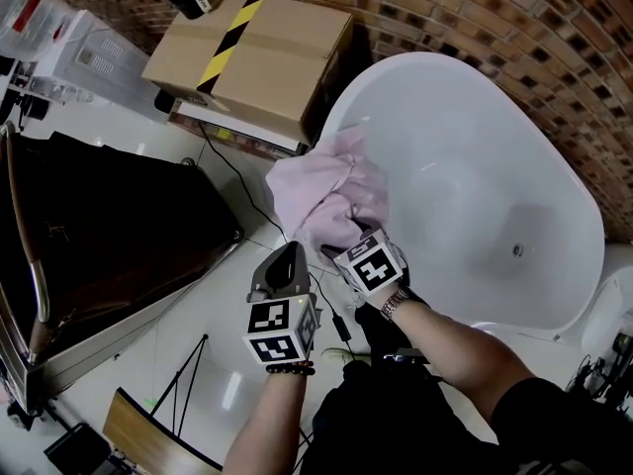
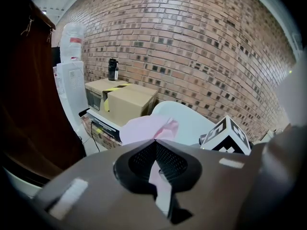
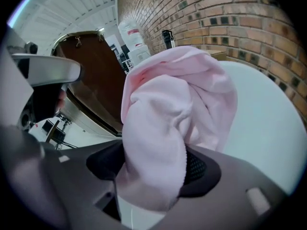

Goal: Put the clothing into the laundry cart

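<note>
Clothing (image 1: pixel 331 191) bunched between right gripper (image 1: pixel 343 248) jaws, draped over bathtub (image 1: pixel 475 146).

Ahead of me sits a cardboard box (image 1: pixel 262 57) with a yellow-and-black tape strip, against the brick wall (image 1: pixel 514 18). A white bathtub (image 1: pixel 475 166) lies just to its right. A black flask (image 2: pixel 112 69) stands at its far corner, and a water dispenser (image 2: pixel 71 80) to its left.
</note>
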The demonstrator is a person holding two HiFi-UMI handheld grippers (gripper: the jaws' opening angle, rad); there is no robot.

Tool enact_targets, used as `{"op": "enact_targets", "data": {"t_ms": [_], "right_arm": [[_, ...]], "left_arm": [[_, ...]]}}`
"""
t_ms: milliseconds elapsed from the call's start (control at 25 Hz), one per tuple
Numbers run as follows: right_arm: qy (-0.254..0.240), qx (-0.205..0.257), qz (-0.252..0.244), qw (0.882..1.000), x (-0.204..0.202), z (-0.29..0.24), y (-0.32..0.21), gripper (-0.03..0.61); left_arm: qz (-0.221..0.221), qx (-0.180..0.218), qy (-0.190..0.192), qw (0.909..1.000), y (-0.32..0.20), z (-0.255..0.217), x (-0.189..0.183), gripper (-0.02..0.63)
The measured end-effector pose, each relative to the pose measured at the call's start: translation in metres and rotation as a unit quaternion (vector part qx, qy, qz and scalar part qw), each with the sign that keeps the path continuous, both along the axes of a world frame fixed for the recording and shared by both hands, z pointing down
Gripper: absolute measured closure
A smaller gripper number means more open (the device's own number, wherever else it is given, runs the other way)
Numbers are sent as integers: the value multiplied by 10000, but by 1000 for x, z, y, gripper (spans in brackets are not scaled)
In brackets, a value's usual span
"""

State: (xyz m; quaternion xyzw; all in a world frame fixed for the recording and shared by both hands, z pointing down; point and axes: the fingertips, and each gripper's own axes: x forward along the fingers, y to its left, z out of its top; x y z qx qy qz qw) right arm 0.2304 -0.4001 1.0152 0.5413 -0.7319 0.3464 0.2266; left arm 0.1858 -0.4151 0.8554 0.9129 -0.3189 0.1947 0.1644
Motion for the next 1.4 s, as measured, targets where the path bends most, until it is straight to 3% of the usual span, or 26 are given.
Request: {"op": "enact_targets", "data": {"t_ms": [120,240,320,480,800,1400], "right_arm": [[-55,112,77,9999,1,-4,0,315],[11,167,87,9998,5,-16,5,464],[76,262,19,9996,5,-23,7,498],[91,406,-139,9990,-2,-49,14,513],[-67,1336,-287,9906,-19,-159,10,517],[-375,2917,-665,9535,-44,-416,23,518]], "left_arm": [[14,14,-10,10000,1,-3,2,614],[10,64,-1,10000,2,-11,0,614],[1,89,0,10000,4,-17,-1,614],[-38,163,20,9999,8,-34,-4,614],[-270,420,87,9987,12,-91,-23,614],[-832,1161,186,9896,43,-245,-78,614]]}}
